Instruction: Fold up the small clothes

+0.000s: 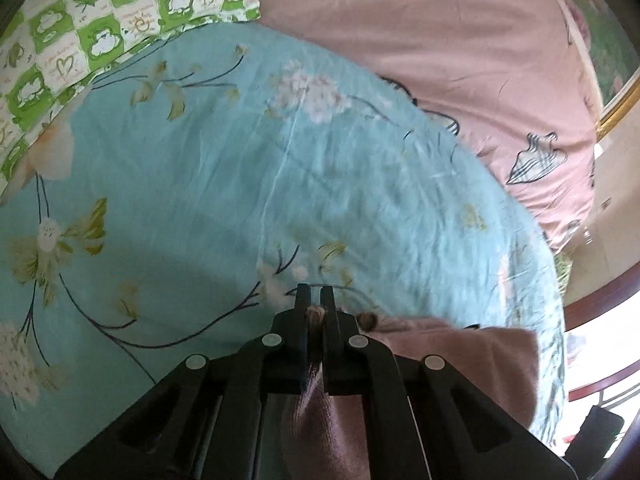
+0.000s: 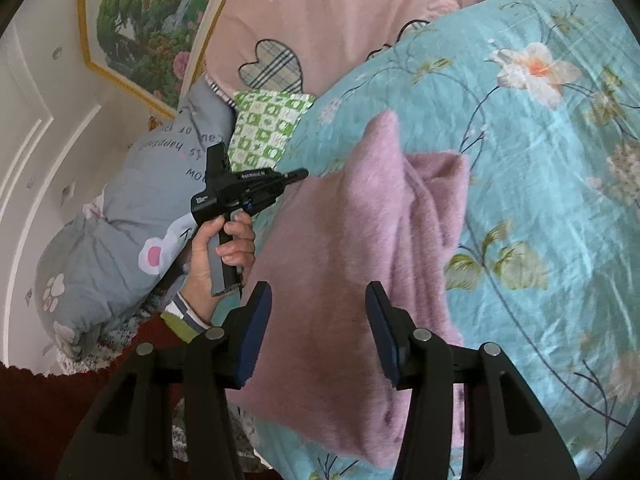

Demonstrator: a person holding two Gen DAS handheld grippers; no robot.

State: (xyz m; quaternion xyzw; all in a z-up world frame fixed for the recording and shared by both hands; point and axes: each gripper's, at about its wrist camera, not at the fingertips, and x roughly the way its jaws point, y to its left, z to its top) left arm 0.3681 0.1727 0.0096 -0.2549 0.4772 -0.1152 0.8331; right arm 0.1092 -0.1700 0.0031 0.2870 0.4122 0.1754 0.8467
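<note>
On a bed spread with a blue floral quilt (image 2: 540, 184), a small mauve knitted garment (image 2: 352, 264) lies partly gathered, one corner raised toward the quilt's far side. The left gripper (image 1: 315, 300) has its jaws clamped tight on a pinch of the garment's edge, apparently to carry that edge over the rest of the cloth as a fold. Seen from the right wrist, the hand (image 2: 218, 256) working that tool sits just left of the garment, a striped cuff at the wrist. The right gripper (image 2: 318, 328) hovers above the garment's near half, jaws parted and touching nothing, seemingly ready to pin or take the opposite edge. Beyond the garment, a green-and-white checked pillow (image 2: 268, 128) rests against a pink duvet (image 2: 340, 12). A grey printed cushion (image 2: 132, 216) lies left of the garment, beneath a gold-framed landscape painting (image 2: 140, 20) on a white panelled wall.
</note>
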